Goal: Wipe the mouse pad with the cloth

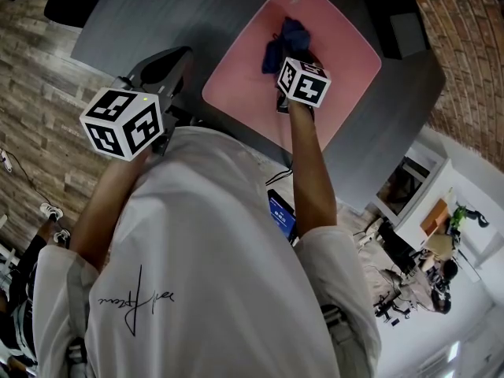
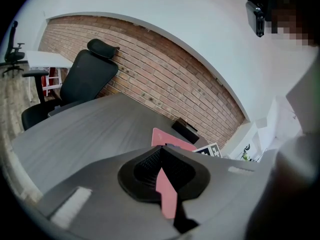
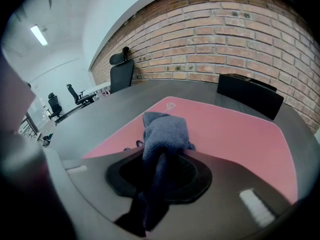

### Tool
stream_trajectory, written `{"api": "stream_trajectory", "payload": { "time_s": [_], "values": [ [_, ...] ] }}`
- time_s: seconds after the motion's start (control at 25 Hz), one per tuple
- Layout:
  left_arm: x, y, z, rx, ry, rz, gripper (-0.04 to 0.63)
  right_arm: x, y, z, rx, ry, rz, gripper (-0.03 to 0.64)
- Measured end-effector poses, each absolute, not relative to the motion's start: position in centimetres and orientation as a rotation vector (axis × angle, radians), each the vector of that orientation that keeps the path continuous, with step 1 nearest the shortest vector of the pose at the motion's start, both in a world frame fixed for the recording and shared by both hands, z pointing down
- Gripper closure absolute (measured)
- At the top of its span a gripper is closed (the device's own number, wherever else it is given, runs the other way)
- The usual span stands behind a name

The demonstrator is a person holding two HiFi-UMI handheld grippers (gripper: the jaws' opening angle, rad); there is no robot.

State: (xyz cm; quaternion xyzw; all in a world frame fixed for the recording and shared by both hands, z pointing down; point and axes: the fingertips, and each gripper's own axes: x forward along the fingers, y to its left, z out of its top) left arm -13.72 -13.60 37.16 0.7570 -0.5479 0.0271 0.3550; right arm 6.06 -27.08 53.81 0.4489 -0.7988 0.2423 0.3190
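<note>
- Closest in, the person's white shirt (image 1: 213,250) fills the lower head view, with both arms reaching forward over the grey worktop (image 1: 157,14).
- Left tongs (image 2: 161,150) hang back at the worktop's near edge, clear of the pad. The tips are pressed together with nothing between them, and only a sliver of pink shows through behind.
- Right tongs (image 3: 161,156) are out over the pad, clamped on the blue cloth (image 3: 165,131).
- The cloth bunches up ahead of the tips, and a tail trails back between the jaws.
- The pink pad (image 3: 235,134) lies flat on the worktop, with the cloth over its middle. Whether it presses down can't be told.
- Beyond the pad's far edge sits a black box (image 3: 247,96).
- Further off are a black chair (image 2: 82,79) and a brick wall (image 3: 225,34).
</note>
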Motion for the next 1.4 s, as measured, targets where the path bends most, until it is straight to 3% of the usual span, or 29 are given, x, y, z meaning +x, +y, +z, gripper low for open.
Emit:
{"api": "stream_trajectory", "payload": {
  "time_s": [1.4],
  "values": [
    [-6.9,-10.3,37.4,2.063,-1.243,0.111,0.584,6.4,-15.3,53.7,1.051,-2.181,0.756,0.517]
  ]
}}
